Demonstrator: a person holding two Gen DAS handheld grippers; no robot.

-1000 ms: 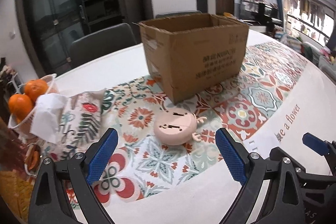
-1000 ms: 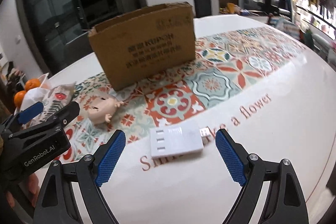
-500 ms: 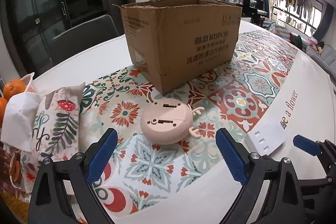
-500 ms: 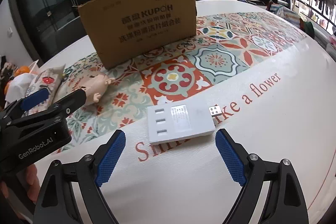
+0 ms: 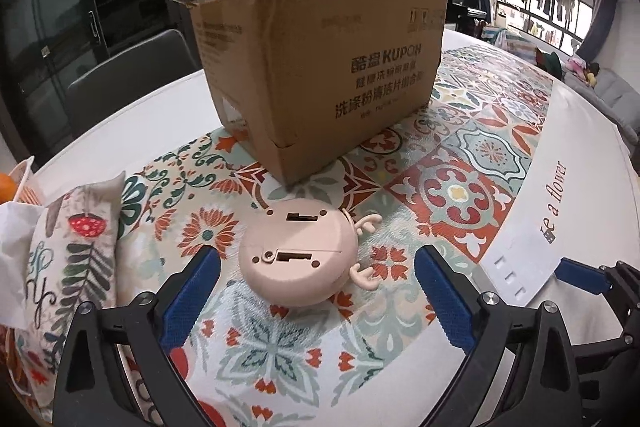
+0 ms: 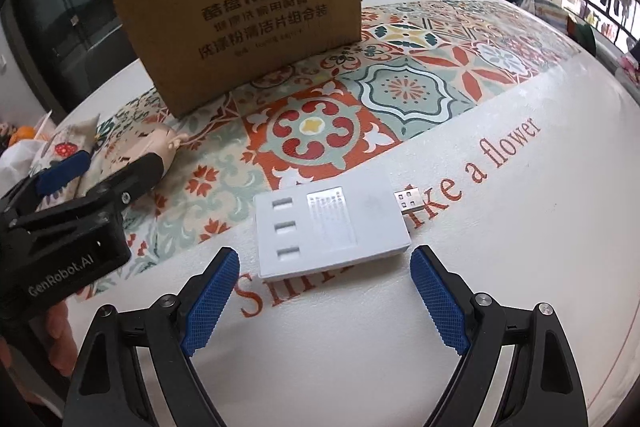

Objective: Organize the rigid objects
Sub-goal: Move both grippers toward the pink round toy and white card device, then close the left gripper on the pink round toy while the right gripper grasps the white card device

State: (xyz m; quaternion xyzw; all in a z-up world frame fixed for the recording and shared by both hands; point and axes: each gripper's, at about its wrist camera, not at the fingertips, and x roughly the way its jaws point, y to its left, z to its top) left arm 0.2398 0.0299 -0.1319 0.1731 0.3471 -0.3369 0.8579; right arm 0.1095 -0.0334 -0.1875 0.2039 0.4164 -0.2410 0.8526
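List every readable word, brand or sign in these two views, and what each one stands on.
"KUPOH", after two Chinese characters: cardboard box, front face.
Lines of Chinese print under it: too blurred to quote.
Four handling symbols: box's top right corner, no words legible.
"GenRobot.AI": body of the left gripper.
"a flower": tablecloth, white border; its start, "Smi…", is partly covered by the white USB hub.
Hub's silver label: too small to read.
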